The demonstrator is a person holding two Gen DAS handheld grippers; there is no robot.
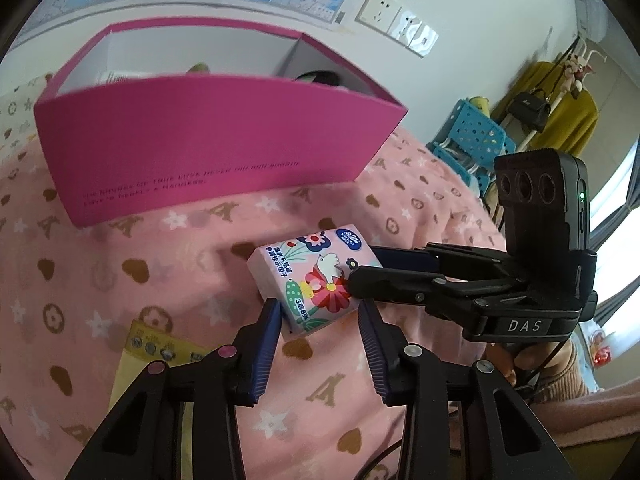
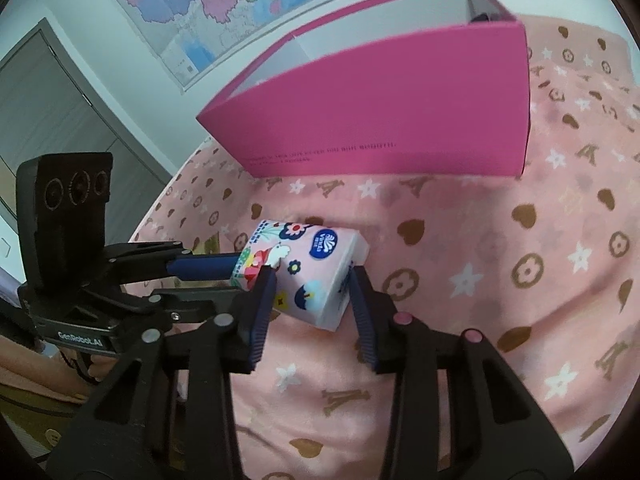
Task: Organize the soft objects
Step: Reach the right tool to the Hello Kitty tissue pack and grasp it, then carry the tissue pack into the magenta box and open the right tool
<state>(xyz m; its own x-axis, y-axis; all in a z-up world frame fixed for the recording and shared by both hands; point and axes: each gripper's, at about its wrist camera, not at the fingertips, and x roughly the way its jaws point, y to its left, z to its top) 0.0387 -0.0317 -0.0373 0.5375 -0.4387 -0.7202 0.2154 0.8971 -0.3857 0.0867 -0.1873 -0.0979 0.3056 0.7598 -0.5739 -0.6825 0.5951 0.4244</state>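
Observation:
A pink floral tissue pack (image 1: 310, 280) lies on the pink patterned blanket (image 1: 120, 280); it also shows in the right wrist view (image 2: 304, 272). My left gripper (image 1: 320, 312) is open with its fingertips on either side of the pack's near end. My right gripper (image 2: 312, 284) is open and straddles the pack from the other side. Each gripper shows in the other's view: the right one (image 1: 362, 266) reaches in from the right, the left one (image 2: 244, 270) from the left. A magenta open box (image 1: 216, 148) stands behind the pack, with dim items inside.
A yellow packet (image 1: 156, 354) lies on the blanket left of my left gripper. A map hangs on the wall (image 2: 224, 4). A blue plastic stool (image 1: 472, 136) and a coat rack (image 1: 556, 96) stand beyond the bed's right edge.

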